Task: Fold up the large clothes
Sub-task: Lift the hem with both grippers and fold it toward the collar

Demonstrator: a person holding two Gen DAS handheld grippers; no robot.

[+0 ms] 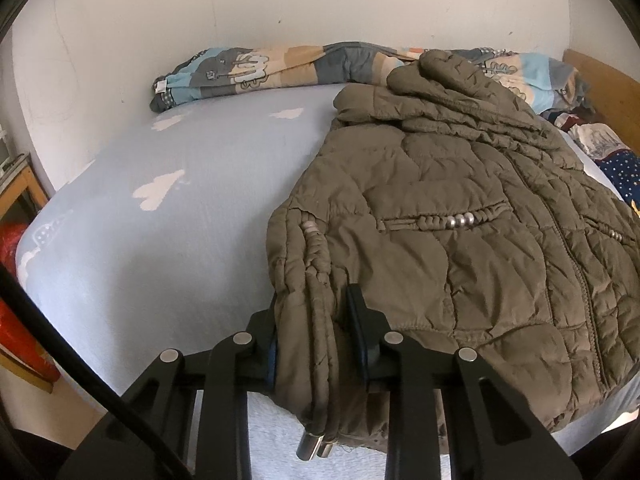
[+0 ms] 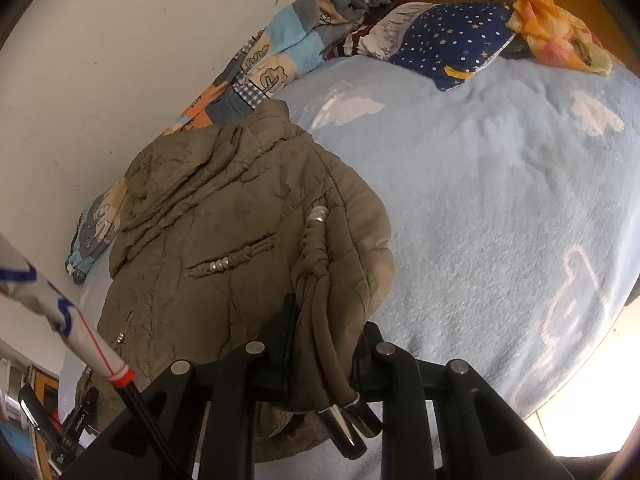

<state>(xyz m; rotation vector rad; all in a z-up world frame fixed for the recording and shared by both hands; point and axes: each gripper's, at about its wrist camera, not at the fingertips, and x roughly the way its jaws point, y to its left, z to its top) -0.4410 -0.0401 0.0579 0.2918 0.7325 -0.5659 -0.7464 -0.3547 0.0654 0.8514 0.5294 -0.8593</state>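
On the bed [image 1: 140,248], your left gripper [image 1: 316,332] and right gripper [image 2: 326,344] each clamp the jacket [image 1: 460,220] hem. Behind it, a rolled quilt [image 1: 260,68] lines the wall; pillows [image 2: 448,40] lie aside.

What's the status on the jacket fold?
Left gripper and right gripper both clamped on hem corners of the olive jacket. Jacket lying on the blue bed sheet, unfolded. Drawcords dangling between jaws.

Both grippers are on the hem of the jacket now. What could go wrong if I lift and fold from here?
1. Both the left gripper and the right gripper pinch thick bunched hem of the jacket; the puffy fabric may slip out.
2. Drawstring cords with metal tips dangle by the jaws and could snag.
3. The collar end lies against the rolled quilt, which may drag along.
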